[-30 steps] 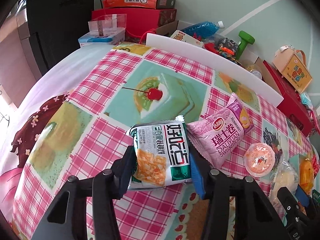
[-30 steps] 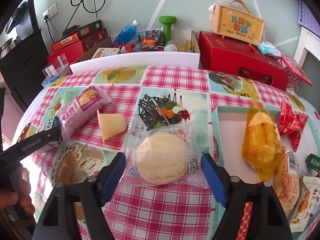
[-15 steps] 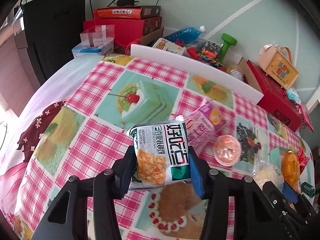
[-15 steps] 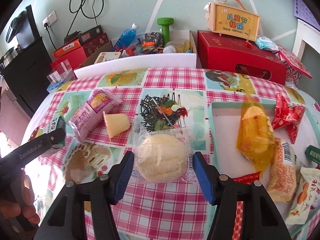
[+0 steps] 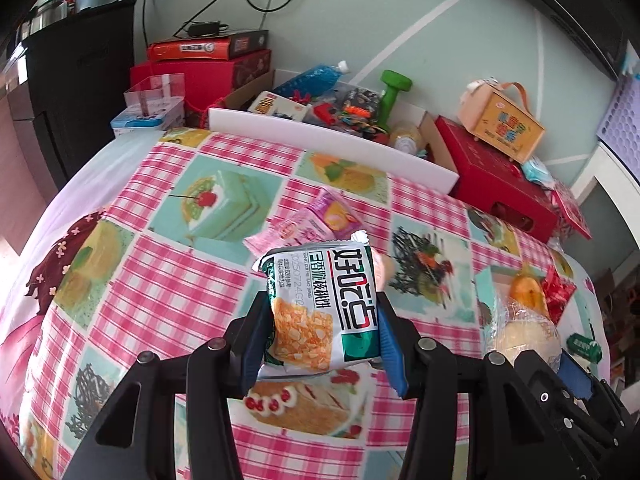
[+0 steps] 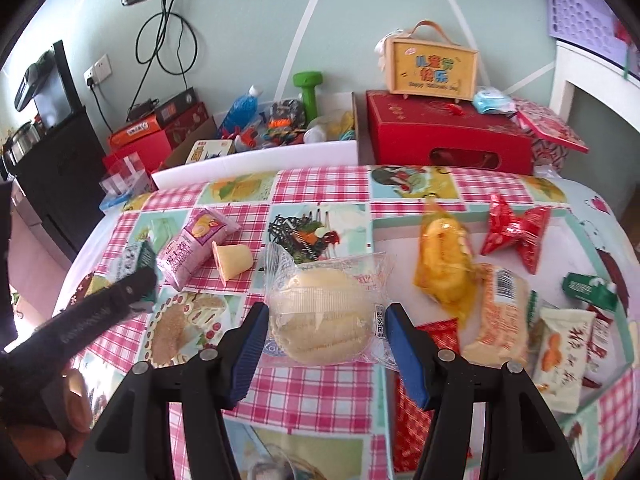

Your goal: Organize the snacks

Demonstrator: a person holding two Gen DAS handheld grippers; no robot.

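Tablecloth point(image 5: 168, 292) — pink-white checks.

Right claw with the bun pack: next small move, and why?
Probably carry it right and set it down in the teal tray. The right claw is shut on the clear-wrapped bun pack, its jaws having just closed on it, and the pack looks lifted off the checked cloth. The tray beside it already holds other snacks, such as the yellow pack.
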